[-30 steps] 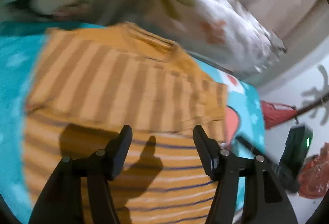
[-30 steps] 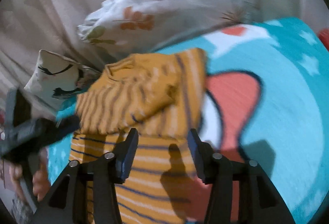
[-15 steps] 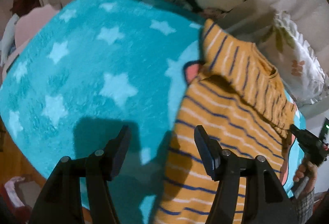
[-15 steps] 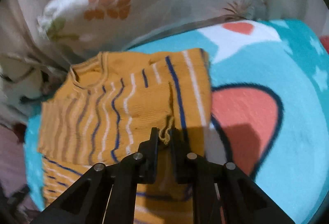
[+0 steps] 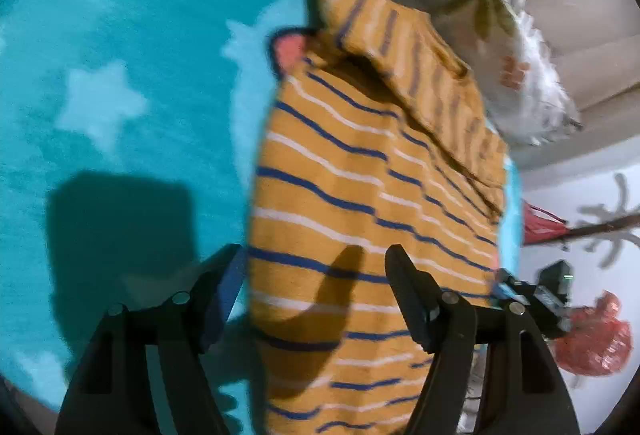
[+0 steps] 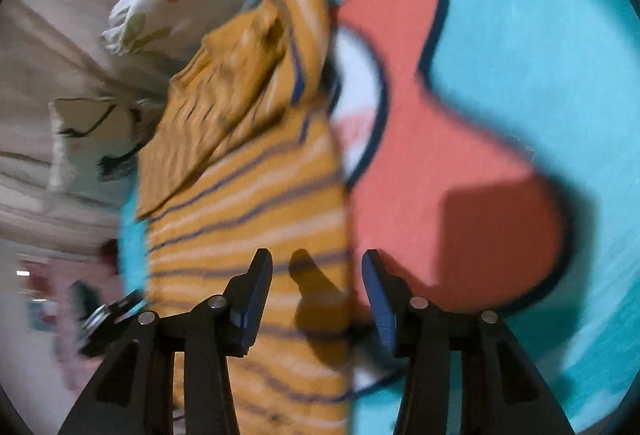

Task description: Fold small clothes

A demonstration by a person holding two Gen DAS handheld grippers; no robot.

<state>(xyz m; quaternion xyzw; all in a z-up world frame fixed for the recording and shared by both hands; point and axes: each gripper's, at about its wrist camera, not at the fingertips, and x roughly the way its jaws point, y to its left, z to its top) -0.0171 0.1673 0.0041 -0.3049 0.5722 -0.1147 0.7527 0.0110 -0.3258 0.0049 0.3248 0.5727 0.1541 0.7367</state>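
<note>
An orange sweater [image 5: 360, 175] with blue and white stripes lies flat on a teal star blanket [image 5: 120, 95], its sleeves folded across the chest [image 5: 420, 75]. My left gripper [image 5: 316, 259] hovers over the sweater's left edge near the hem. Its jaws are opening, with that edge below the gap and nothing pinched. In the right wrist view the sweater [image 6: 248, 195] runs up the middle. My right gripper [image 6: 316, 263] hangs over its right edge, jaws opening, pads clear of the cloth. Each gripper shows blurred in the other's view: right [image 5: 532, 295], left [image 6: 112, 315].
A white floral pillow [image 5: 528, 83] lies past the sweater's collar, and a second pillow with an eyelash print [image 6: 84, 123] sits beside it. The blanket [image 6: 540, 55] carries a big coral cartoon shape right of the sweater. A red bag [image 5: 592, 339] lies on the floor beyond the bed.
My right gripper was shut on the folded sleeve's cuff half a second ago; it has let go and drawn back toward the hem. My left gripper swung out over the blanket, then to the sweater's left edge.
</note>
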